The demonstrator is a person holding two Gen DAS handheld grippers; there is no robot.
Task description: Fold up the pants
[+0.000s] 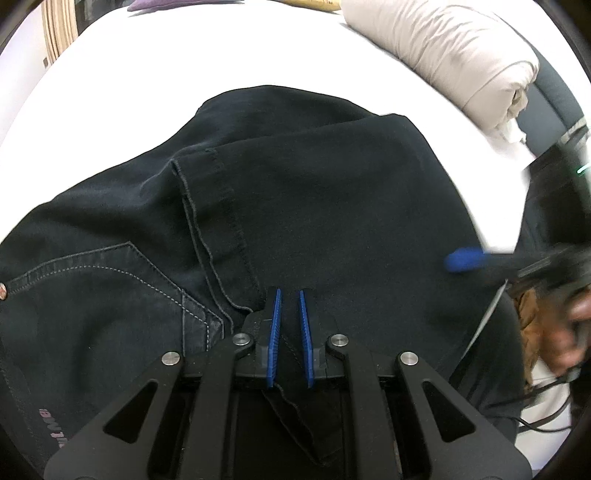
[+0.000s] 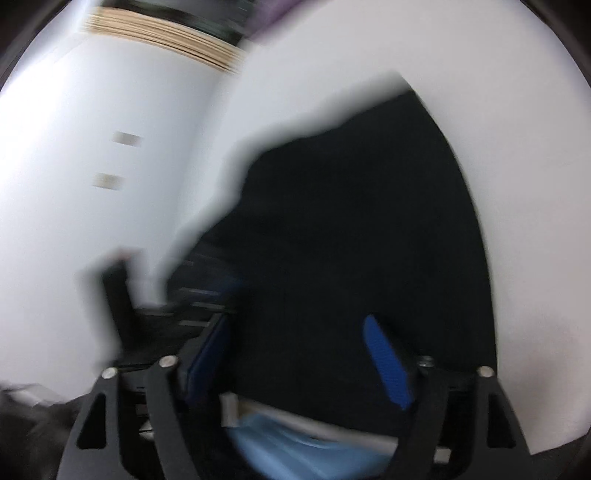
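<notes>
Lying dark on the white bed [image 1: 110, 92], pants [image 1: 295, 192] — left gripper [image 1: 290, 299] pinches their cloth; right gripper [image 2: 299, 354] gapes wide, empty, blurred. Beige duvet [image 1: 443, 55] beyond — well apart.

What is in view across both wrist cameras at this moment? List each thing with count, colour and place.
pants: one, dark navy, spread on the bed, partly folded
bed sheet: one, white, under the pants
duvet: one, beige, rolled, far right of the bed
cushion: one, purple, far edge of the bed
left gripper: one, black with blue pads, shut on a pants fold
right gripper: one, black with blue pads, open above the pants, blurred
hand: one, right edge of left wrist view
</notes>
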